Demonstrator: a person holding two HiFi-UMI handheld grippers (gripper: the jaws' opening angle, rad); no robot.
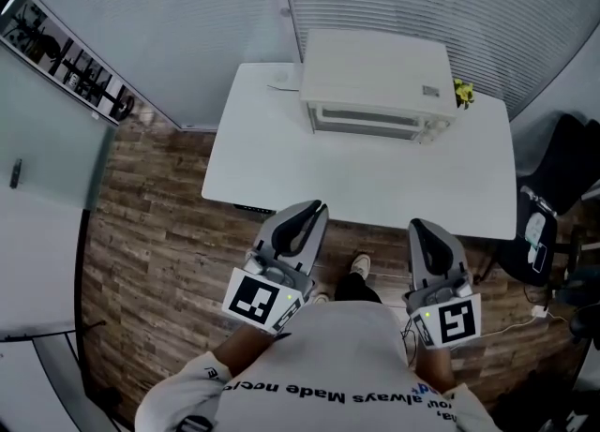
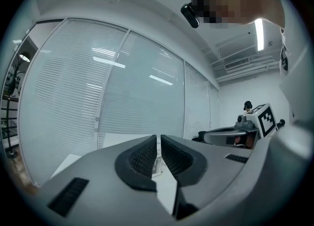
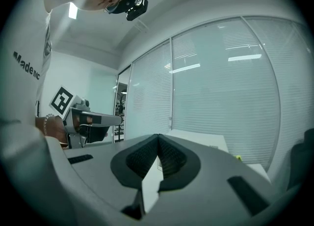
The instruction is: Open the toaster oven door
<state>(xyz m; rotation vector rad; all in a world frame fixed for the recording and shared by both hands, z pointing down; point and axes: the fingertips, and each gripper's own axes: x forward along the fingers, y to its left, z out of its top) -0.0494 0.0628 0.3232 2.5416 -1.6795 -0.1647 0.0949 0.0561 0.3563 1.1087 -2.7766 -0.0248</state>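
Observation:
A white toaster oven [image 1: 375,83] stands at the back of the white table [image 1: 281,168], its glass door [image 1: 366,122] closed and facing me. Both grippers hang short of the table's near edge, well apart from the oven. In the head view my left gripper [image 1: 317,207] points toward the table with its jaws together. My right gripper [image 1: 418,226] does the same further right. In the left gripper view the left gripper [image 2: 158,139] has its ribbed pads [image 2: 143,157] almost touching, nothing between them. In the right gripper view the right gripper [image 3: 158,139] has its pads closed at the tip, empty.
A small yellow object [image 1: 462,93] sits behind the oven's right corner. A flat white item [image 1: 281,79] lies at the table's back left. A dark chair [image 1: 562,172] stands to the right. Blinds run behind the table. The person's shoes [image 1: 359,266] show on the wood floor.

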